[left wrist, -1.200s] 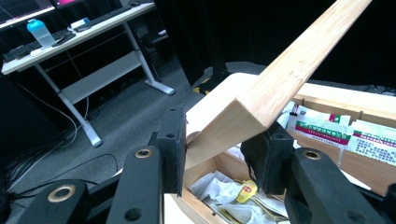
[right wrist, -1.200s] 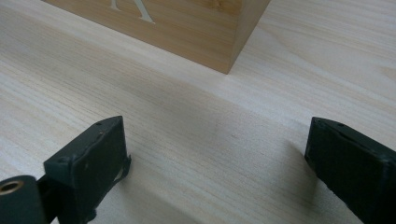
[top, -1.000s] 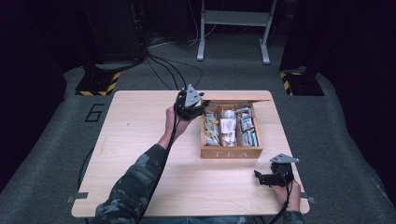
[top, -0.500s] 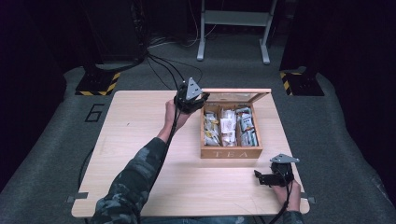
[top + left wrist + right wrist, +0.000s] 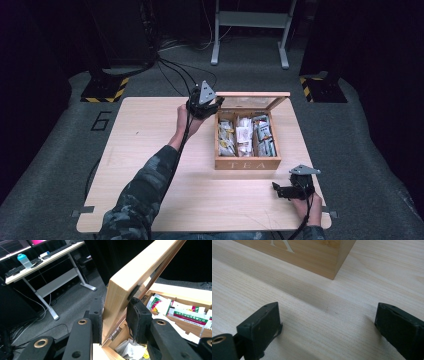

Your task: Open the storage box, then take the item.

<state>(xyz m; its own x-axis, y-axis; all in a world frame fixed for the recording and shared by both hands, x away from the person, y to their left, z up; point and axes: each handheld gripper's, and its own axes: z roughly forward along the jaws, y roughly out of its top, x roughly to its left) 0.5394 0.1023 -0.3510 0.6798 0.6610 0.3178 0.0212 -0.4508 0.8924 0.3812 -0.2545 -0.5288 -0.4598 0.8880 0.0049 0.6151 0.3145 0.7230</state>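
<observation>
A wooden tea box (image 5: 247, 162) marked TEA stands on the table's right half, its compartments full of tea bags (image 5: 245, 135). Its glass-paned lid (image 5: 252, 100) is raised and leans back. My left gripper (image 5: 212, 102) is at the lid's left corner, shut on the lid's wooden frame. The left gripper view has the lid (image 5: 130, 277) edge pressed between the pads of the left gripper (image 5: 115, 322), with tea bags (image 5: 185, 312) below. My right gripper (image 5: 277, 189) rests low near the front right of the table, open. In its own view the right gripper (image 5: 328, 325) holds nothing, facing the box's corner (image 5: 312, 255).
The light wooden table (image 5: 150, 150) has bare room on its left half. Cables (image 5: 175, 70) run over the grey floor behind it. A metal stand (image 5: 250, 30) and yellow-black striped bases (image 5: 105, 90) sit beyond the far edge.
The left gripper has shifted slightly toward the far side with the lid's corner in it, and the lid has tilted further open. The right gripper has stayed put.
</observation>
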